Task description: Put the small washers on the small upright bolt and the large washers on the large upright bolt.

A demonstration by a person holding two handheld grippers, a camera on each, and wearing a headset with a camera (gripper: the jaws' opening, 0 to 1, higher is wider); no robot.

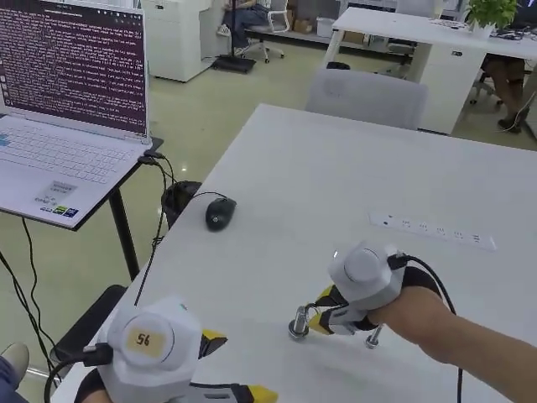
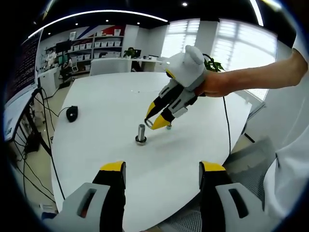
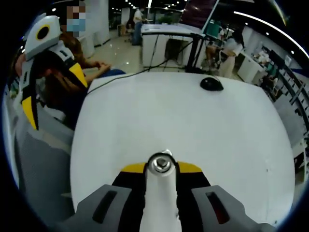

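Note:
The large upright bolt (image 1: 299, 323) (image 2: 140, 134) stands on the white table (image 1: 336, 185) near its front edge. The small upright bolt (image 1: 373, 338) (image 2: 169, 127) stands just right of it, partly behind my right hand. My right gripper (image 1: 317, 321) (image 2: 155, 121) (image 3: 161, 166) is shut on a large washer (image 2: 153, 123) (image 3: 161, 163), held level with the large bolt's top and just beside it. My left gripper (image 1: 239, 369) (image 2: 162, 169) hangs open and empty at the table's near left corner, pointing at the bolts.
A black mouse (image 1: 220, 212) (image 2: 72, 113) lies at the table's left edge, with a white power strip (image 1: 432, 231) farther back on the right. A laptop (image 1: 59, 126) sits on a stand to the left. A grey chair (image 1: 365, 96) stands behind the table.

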